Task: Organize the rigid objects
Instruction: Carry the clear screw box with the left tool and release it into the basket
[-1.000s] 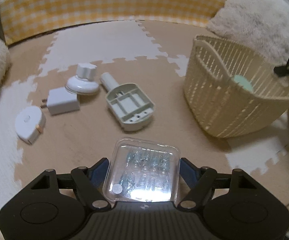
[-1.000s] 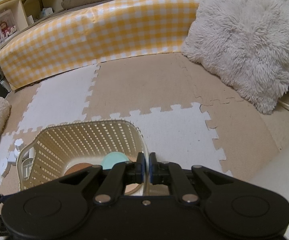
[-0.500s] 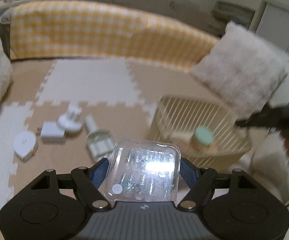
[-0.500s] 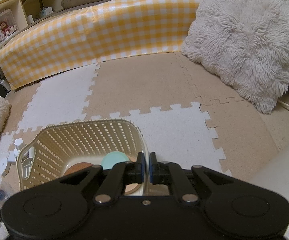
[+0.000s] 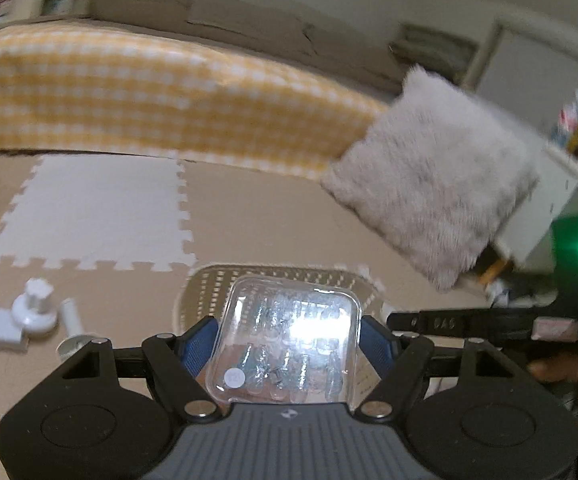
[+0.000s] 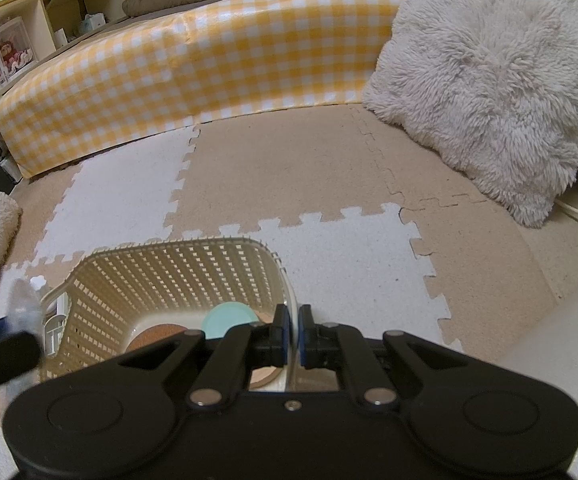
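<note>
My left gripper [image 5: 289,340] is shut on a clear plastic case [image 5: 289,344] with small metal parts in it, held above the cream lattice basket [image 5: 209,292]. My right gripper [image 6: 293,334] is shut on the right rim of the basket [image 6: 169,272]. Inside the basket lie a mint round lid [image 6: 229,320] and a brown cork disc [image 6: 153,338]. The left gripper and case show blurred at the left edge of the right wrist view [image 6: 13,328]. The right gripper shows at the right of the left wrist view [image 5: 489,324].
On the foam mat left of the basket lie a white charger plug [image 5: 5,330], a white round knobbed piece [image 5: 35,308] and a white tube [image 5: 71,314]. A yellow checked bumper [image 6: 193,64] runs along the back. A fluffy cushion [image 6: 489,80] leans at the right.
My left gripper has lifted the clear case and carried it right, from over the mat to above the basket. The right gripper has stayed on the basket rim.
</note>
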A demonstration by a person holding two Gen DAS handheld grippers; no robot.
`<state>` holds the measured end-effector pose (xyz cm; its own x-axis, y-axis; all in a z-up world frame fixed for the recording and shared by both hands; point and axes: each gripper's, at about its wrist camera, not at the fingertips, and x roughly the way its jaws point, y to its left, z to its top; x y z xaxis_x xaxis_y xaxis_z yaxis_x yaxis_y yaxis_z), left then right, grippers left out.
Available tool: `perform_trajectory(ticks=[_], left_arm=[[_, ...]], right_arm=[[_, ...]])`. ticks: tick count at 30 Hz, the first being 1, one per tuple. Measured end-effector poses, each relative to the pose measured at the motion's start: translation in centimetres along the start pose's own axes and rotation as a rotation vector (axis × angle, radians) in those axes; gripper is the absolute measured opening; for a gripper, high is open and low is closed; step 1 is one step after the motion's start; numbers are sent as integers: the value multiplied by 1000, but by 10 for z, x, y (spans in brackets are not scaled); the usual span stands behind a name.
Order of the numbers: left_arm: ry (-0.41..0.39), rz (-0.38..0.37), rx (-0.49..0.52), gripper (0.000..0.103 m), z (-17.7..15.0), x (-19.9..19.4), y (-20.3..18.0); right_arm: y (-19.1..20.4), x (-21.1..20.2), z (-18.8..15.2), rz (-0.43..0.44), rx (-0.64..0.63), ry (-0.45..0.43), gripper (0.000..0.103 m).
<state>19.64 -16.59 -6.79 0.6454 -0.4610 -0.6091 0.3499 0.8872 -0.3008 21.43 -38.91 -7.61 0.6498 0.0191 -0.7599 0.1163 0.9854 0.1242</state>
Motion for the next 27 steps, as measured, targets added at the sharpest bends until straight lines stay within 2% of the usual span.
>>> perform_trajectory(ticks=[4,9,14,17,21,27], left_arm=[[88,23,127,77,7,29,-8],[197,-9,373,77,8,56,-14],[303,-62,559,77,10,73,-13],[360,-56,658,77,11,83,-11],[411,-45,730,77,15,95,-8],[440,-77,747,79,19,104,-7]], right_arm=[[0,0,-1,0,-1,1,5],[1,1,0,0,-2,5,5],[-1,1,0,3,2,5,5],[0,1,0,3,2,5,5],[0,1,0,5,3,6,5],[0,2,0,3,2,7,5]])
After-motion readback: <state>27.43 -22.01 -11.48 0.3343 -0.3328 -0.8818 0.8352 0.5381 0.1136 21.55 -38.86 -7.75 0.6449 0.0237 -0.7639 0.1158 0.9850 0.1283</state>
